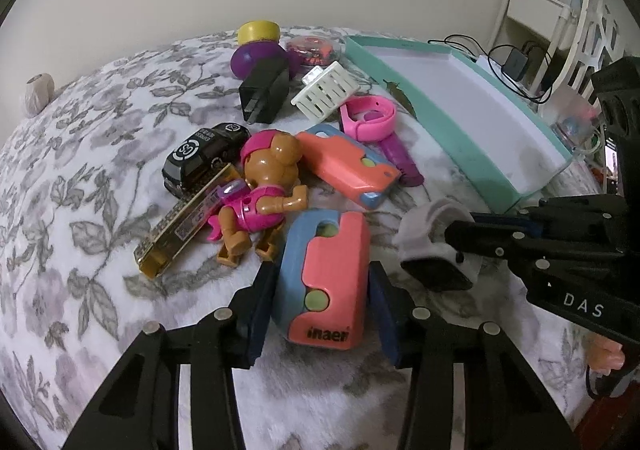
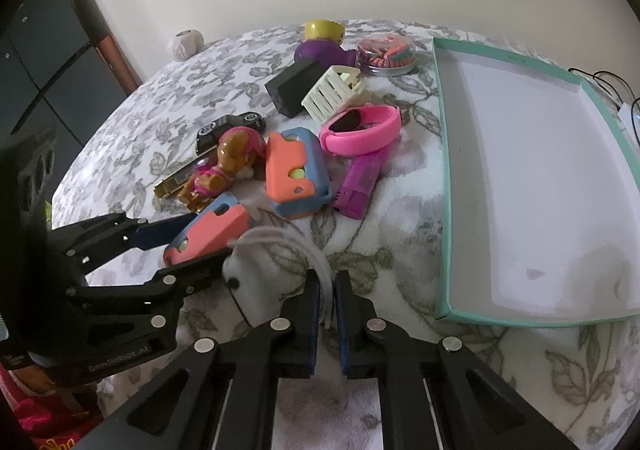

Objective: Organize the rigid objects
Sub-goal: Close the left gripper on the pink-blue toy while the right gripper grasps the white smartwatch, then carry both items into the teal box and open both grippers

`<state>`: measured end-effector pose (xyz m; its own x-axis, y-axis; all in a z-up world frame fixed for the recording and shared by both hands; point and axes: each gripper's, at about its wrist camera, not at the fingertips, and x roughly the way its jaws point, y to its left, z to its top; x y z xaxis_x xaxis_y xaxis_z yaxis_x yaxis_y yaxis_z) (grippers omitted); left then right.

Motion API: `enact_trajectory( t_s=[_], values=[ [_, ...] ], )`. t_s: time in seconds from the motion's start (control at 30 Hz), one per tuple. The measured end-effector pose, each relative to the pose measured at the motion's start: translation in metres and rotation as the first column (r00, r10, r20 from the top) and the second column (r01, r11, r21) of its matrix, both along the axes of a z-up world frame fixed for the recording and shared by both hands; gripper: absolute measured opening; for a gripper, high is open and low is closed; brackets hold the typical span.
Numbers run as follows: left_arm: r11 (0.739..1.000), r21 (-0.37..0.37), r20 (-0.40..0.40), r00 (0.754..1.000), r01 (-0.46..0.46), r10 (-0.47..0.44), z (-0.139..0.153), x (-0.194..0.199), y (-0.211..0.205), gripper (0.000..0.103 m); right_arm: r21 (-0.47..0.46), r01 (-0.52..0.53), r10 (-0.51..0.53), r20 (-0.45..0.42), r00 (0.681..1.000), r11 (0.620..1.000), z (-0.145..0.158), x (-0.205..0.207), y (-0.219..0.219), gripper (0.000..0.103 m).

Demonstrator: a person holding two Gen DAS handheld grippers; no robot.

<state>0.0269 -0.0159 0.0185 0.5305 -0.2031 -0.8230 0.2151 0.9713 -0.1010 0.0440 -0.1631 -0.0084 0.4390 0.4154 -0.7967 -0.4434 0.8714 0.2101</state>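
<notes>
From the left wrist view, the left gripper (image 1: pixel 320 302) straddles a pink-and-blue toy block (image 1: pixel 324 282) at lower centre, its fingers (image 1: pixel 256 314) close beside the sides, though I cannot tell whether they press it; the teal tray (image 1: pixel 436 113) lies at upper right on the floral blanket (image 1: pixel 80 177). From the right wrist view, the right gripper (image 2: pixel 328 314) at bottom centre pinches thin white loops of a small white toy (image 2: pixel 256 282), fingers almost together, with the tray at right.

Harmonica (image 1: pixel 182 219) partly hidden beneath dog figure (image 1: pixel 262 193); purple handle (image 1: pixel 402 161) top hidden behind pink band (image 1: pixel 370 117).
</notes>
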Motion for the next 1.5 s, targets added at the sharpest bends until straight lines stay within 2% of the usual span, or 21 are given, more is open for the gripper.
enact_trajectory(
  t_s=[0.17,0.3,0.6,0.8,0.9,1.07,1.13,1.2,1.33,1.5],
  values=[
    [1.0,-0.005,-0.018,1.0,0.012,-0.012,0.005,-0.008,-0.003,0.047,0.007,-0.006,0.006,0.013,1.0,1.0,0.004,-0.002,-0.001,0.008],
    [1.0,-0.012,0.006,1.0,0.009,-0.009,0.017,-0.012,0.0,0.047,0.034,-0.001,0.0,0.035,0.999,0.999,0.012,-0.004,-0.006,0.008],
    [0.998,0.026,0.158,0.986,0.051,-0.054,0.073,-0.005,-0.007,0.047,0.082,0.085,-0.099,0.189,0.977,0.993,0.06,-0.004,-0.042,0.008],
    [0.987,0.111,0.254,0.957,0.114,-0.139,0.101,0.018,-0.038,0.047,0.067,0.159,-0.171,0.233,0.957,0.985,0.078,0.008,-0.072,0.008],
    [0.983,0.108,0.247,0.954,0.146,-0.169,0.105,0.034,-0.051,0.047,0.042,0.196,-0.2,0.24,0.95,0.98,0.083,0.019,-0.088,0.008],
    [0.971,0.144,0.261,0.939,0.192,-0.225,0.111,0.051,-0.084,0.047,-0.025,0.262,-0.248,0.251,0.936,0.965,0.09,0.04,-0.113,0.008],
    [0.97,0.133,0.255,0.939,0.203,-0.231,0.113,0.06,-0.095,0.047,-0.041,0.293,-0.274,0.254,0.928,0.955,0.093,0.048,-0.124,0.008],
    [0.974,0.109,0.243,0.944,0.2,-0.222,0.113,0.069,-0.105,0.047,-0.052,0.316,-0.294,0.251,0.922,0.947,0.093,0.058,-0.132,0.008],
    [0.978,0.114,0.218,0.956,0.175,-0.196,0.106,0.088,-0.123,0.047,-0.095,0.36,-0.329,0.242,0.913,0.928,0.092,0.079,-0.144,0.008],
    [0.994,0.027,0.199,0.974,0.102,-0.105,0.096,0.12,-0.13,0.047,-0.094,0.42,-0.393,0.217,0.893,0.903,0.091,0.106,-0.164,0.008]
  ],
)
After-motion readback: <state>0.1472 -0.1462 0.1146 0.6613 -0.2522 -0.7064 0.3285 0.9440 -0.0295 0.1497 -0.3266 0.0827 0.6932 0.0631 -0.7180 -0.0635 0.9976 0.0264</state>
